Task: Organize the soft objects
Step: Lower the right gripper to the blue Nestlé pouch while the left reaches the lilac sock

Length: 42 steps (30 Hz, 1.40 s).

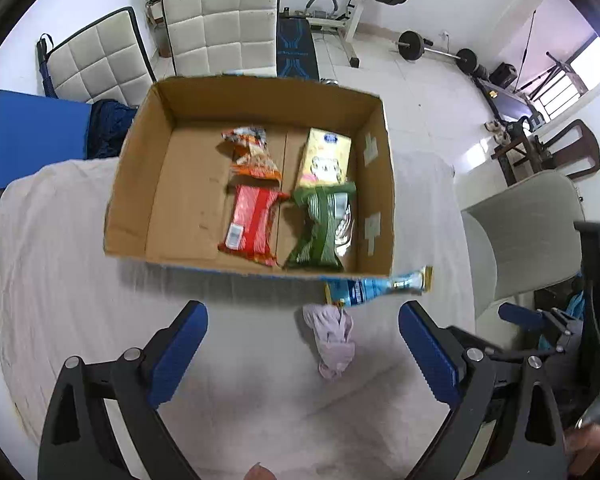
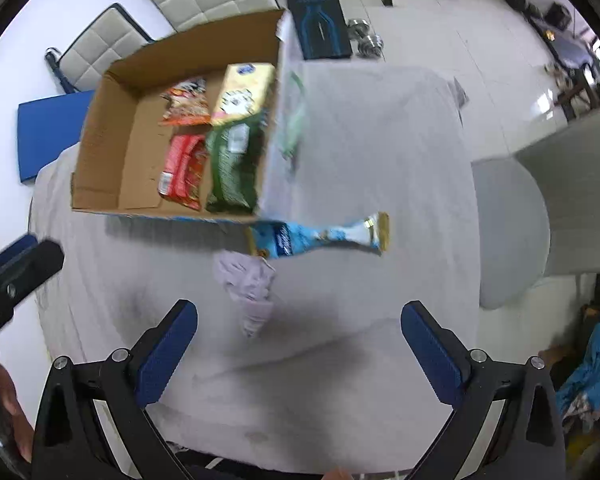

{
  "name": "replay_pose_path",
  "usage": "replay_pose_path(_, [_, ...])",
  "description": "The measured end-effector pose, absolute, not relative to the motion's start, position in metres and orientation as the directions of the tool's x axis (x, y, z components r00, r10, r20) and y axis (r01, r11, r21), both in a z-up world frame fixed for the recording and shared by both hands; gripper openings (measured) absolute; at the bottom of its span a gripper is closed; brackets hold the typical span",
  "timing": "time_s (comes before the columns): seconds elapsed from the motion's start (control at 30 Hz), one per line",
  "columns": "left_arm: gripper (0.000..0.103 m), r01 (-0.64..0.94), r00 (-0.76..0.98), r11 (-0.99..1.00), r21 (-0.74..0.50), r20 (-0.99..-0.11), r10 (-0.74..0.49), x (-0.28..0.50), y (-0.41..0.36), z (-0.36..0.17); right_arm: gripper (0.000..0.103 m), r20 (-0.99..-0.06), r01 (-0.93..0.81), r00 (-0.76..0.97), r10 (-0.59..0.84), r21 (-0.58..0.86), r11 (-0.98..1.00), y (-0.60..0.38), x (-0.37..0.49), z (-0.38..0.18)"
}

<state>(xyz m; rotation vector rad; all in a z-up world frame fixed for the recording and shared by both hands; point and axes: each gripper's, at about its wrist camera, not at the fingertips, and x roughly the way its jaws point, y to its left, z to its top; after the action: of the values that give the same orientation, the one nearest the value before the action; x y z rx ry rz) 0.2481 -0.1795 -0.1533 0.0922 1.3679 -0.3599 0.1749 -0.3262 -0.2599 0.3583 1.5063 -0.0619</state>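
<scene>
Cloth (image 1: 332,340) on table, ahead between spread right gripper (image 2: 300,356) fingers.

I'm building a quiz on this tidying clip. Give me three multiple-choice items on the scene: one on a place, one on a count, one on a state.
1. Where does the blue foil snack packet lie?
A. inside the box
B. on the cloth beside the box's near corner
C. on a chair

2. How many packets lie in the brown cardboard box?
A. two
B. four
C. six

3. How do the left gripper's jaws stand?
A. open and empty
B. shut on the crumpled lilac cloth
C. shut on a packet

Answers: B, it rests outside the near wall; B, orange, red, yellow and green ones show; A, the blue pads stand wide apart.
</scene>
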Motion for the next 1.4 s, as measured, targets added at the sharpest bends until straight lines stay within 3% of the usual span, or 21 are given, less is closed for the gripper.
replay_pose_path(0.17, [0.098, 0.285, 0.078, 0.947, -0.146, -0.982, -0.174, 0.233, -0.189, -0.191, 0.103, -0.985, 0.2, 0.037, 0.167, 0.171, 0.965, -0.331, 0.181, -0.294])
replay_pose_path(0.4, [0.098, 0.258, -0.001, 0.963, -0.085, -0.996, -0.088, 0.222, -0.198, -0.256, 0.103, -0.998, -0.15, -0.051, -0.04, -0.032, 0.988, -0.306, 0.203, -0.355])
replay_pose_path(0.5, [0.098, 0.239, -0.032, 0.969, -0.066, -0.998, -0.06, 0.22, -0.198, -0.277, 0.102, -0.994, -0.282, -0.075, -0.077, -0.053, 0.958, -0.298, 0.214, -0.381])
replay_pose_path(0.57, [0.098, 0.227, -0.048, 0.972, -0.055, -0.998, -0.045, 0.219, -0.198, -0.29, 0.095, -0.991, -0.338, -0.097, -0.088, -0.05, 0.94, -0.295, 0.219, -0.396])
replay_pose_path(0.63, [0.098, 0.219, -0.06, 0.975, -0.048, -0.998, -0.036, 0.218, -0.197, -0.299, 0.08, -0.986, -0.39, -0.13, -0.106, -0.048, 0.92, -0.292, 0.226, -0.413])
replay_pose_path(0.87, [0.098, 0.192, -0.121, 0.979, -0.065, -0.992, -0.042, 0.213, -0.196, -0.328, 0.076, -0.983, -0.499, -0.129, -0.132, -0.051, 0.865, -0.281, 0.24, -0.437])
replay_pose_path(0.93, [0.098, 0.185, -0.141, 0.978, -0.093, -0.988, -0.068, 0.212, -0.196, -0.333, 0.061, -0.983, -0.505, -0.12, -0.139, -0.06, 0.861, -0.28, 0.243, -0.439])
replay_pose_path(1.0, [0.098, 0.181, -0.154, 0.978, -0.104, -0.985, -0.076, 0.211, -0.197, -0.337, 0.056, -0.982, -0.513, -0.113, -0.15, -0.071, 0.856, -0.28, 0.243, -0.44])
replay_pose_path(1.13, [0.098, 0.182, -0.176, 0.976, -0.122, -0.98, -0.09, 0.212, -0.203, -0.346, 0.032, -0.981, -0.528, -0.096, -0.171, -0.095, 0.844, -0.284, 0.239, -0.439])
replay_pose_path(1.4, [0.098, 0.178, -0.201, 0.975, -0.135, -0.975, -0.098, 0.2, -0.204, -0.352, 0.034, -0.972, -0.635, -0.011, -0.237, -0.176, 0.752, -0.277, 0.225, -0.43])
